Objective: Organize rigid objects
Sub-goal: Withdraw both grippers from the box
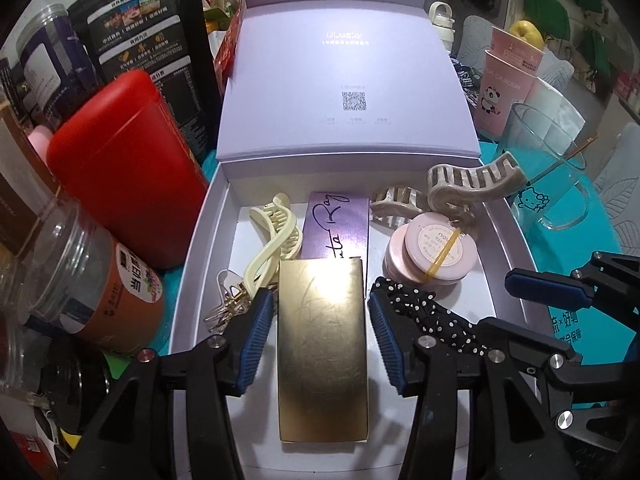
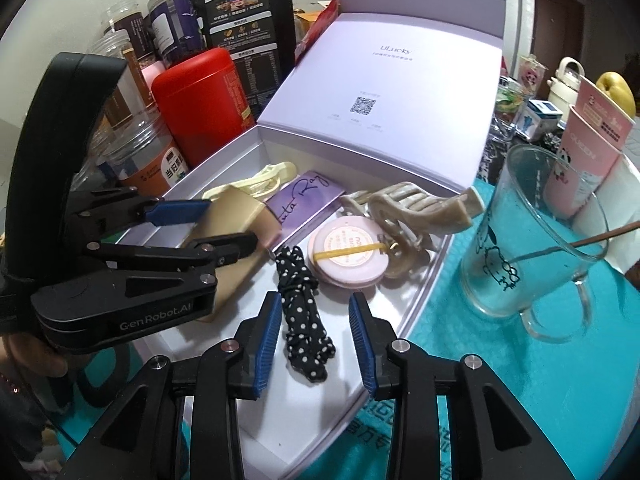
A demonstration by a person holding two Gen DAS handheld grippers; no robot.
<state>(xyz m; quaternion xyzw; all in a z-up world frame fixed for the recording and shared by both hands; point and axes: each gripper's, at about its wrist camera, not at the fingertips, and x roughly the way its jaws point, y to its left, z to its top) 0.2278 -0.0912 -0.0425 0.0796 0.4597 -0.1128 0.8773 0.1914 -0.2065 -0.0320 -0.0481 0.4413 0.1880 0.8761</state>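
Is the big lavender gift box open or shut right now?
Open. The lavender gift box has its lid flipped up behind, and hair clips show inside.

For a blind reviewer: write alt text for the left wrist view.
The left gripper hangs open over a gold box lying in an open lilac gift box, pads clear of its sides. Around it lie hair claws, a purple card, pink round compacts and a polka-dot scrunchie.

Both grippers: black plastic frames, silver screw heads, ribbed blue pads (image 1: 256, 340). Left gripper (image 2: 224, 224) w/ white "GenRobot.AI" lettering, curved black handle.
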